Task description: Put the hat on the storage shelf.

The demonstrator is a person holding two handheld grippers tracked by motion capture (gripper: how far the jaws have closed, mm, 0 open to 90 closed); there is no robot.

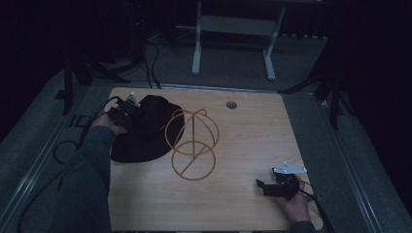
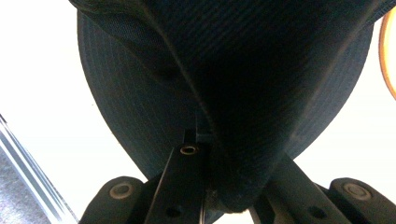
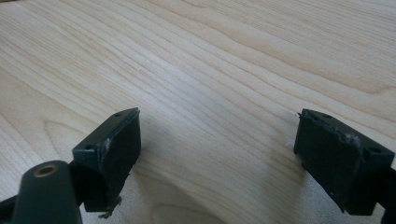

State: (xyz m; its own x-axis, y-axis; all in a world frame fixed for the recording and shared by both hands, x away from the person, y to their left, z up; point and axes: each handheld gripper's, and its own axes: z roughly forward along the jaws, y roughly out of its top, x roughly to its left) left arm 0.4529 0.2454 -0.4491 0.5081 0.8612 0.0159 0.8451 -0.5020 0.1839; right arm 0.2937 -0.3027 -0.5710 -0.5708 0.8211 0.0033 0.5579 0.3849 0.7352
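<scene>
- High view: wooden table (image 1: 243, 194), largest thing in frame, carries everything.
- Black hat (image 1: 145, 128) lies at the table's left side, brim flat, touching the gold wire stand (image 1: 192, 144) on its right.
- Wire stand sits mid-table, upright, between your two hands; the hat has to travel right to reach it.
- Your left gripper (image 1: 121, 115) is at the hat's left edge, clamped on the brim; left gripper view has fabric (image 2: 224, 93) pinched between the jaws.
- Your right gripper (image 1: 272, 187) rests near the front right corner, well apart from hat and stand, jaws spread with bare wood between.
- Left hand is the nearer one; I'd judge it does the lift.
</scene>
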